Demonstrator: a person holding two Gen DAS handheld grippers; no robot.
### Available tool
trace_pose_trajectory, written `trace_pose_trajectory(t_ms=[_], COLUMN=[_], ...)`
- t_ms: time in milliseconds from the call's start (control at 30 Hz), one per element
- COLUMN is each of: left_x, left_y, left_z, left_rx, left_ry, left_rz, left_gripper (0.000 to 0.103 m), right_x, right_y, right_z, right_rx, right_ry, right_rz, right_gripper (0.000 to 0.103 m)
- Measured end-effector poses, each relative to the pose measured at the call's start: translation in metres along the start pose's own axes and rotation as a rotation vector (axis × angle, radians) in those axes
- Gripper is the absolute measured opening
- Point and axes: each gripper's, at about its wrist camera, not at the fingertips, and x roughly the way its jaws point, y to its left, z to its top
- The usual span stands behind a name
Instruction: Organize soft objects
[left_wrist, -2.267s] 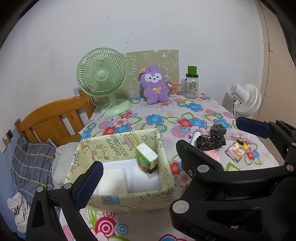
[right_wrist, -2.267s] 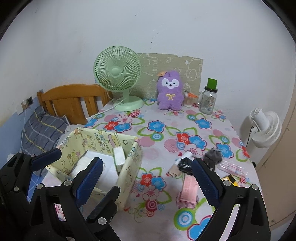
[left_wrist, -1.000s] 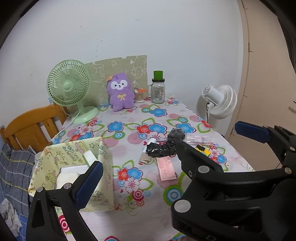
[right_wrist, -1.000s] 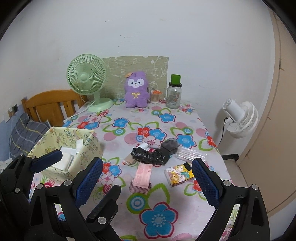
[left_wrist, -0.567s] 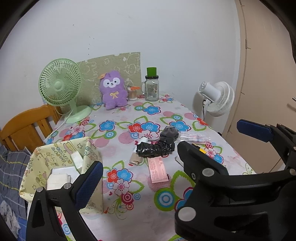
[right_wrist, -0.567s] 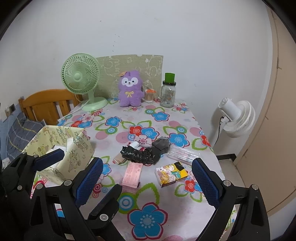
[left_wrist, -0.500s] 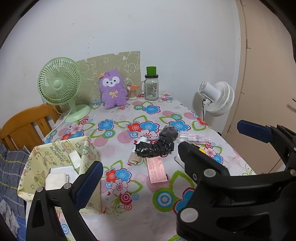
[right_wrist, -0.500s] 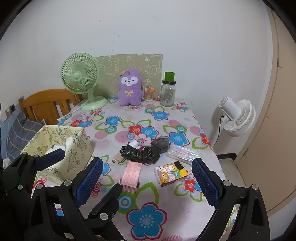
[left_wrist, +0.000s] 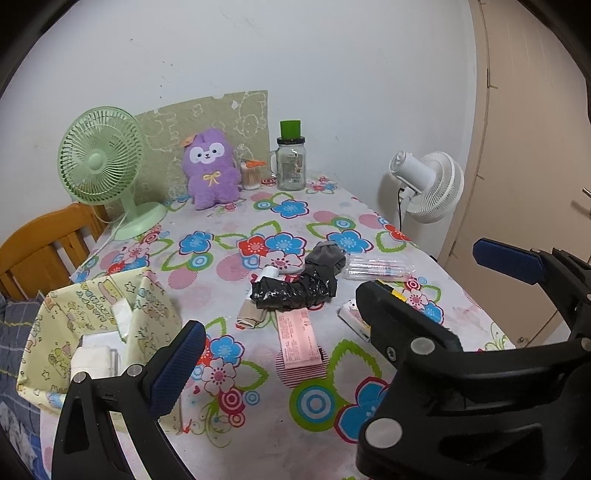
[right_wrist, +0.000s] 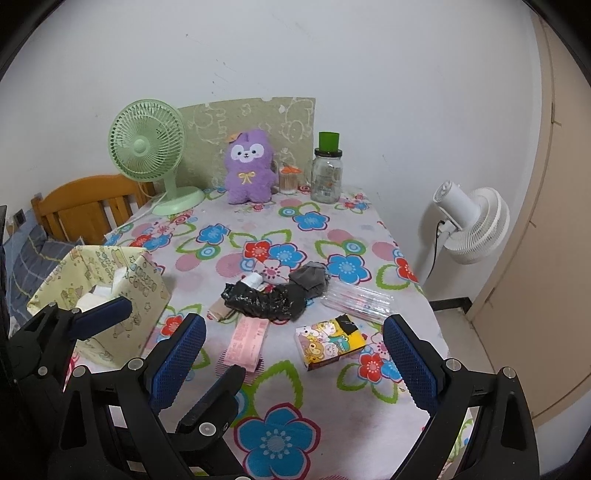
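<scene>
Since the earlier frames I've swung both grippers away from the yellow fabric box (right_wrist: 110, 295) toward the pile right of it. My right gripper (right_wrist: 291, 354) and left gripper (left_wrist: 332, 295) hover spread wide, empty. Nearest lie the cartoon tissue pack (right_wrist: 330, 341) and pink packet (right_wrist: 246, 341); beyond, the crinkly black bag (right_wrist: 264, 301) (slippery, overlapping the grey sock (right_wrist: 310, 278)) could drag neighbours along.

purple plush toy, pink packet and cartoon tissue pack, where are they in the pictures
purple plush toy (right_wrist: 250, 170): right wrist view, on its belly under the yellow bow
pink packet (right_wrist: 246, 339): right wrist view, middle of its top face
cartoon tissue pack (right_wrist: 328, 341): right wrist view, middle of the printed front
</scene>
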Motion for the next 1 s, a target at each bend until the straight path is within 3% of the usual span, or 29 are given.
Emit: trace_pose_trajectory(t_ms=[1000], left_x=[0.078], left_y=[0.001], left_z=[0.002], left_rx=[-0.002], left_ry=[0.112], left_rz=[-0.013], left_gripper=[0.102], right_x=[0.073], right_y=[-0.037], right_z=[-0.011], right_rx=[0.090], right_ry=[0.120], right_rz=[-0.038], right_gripper=[0.098])
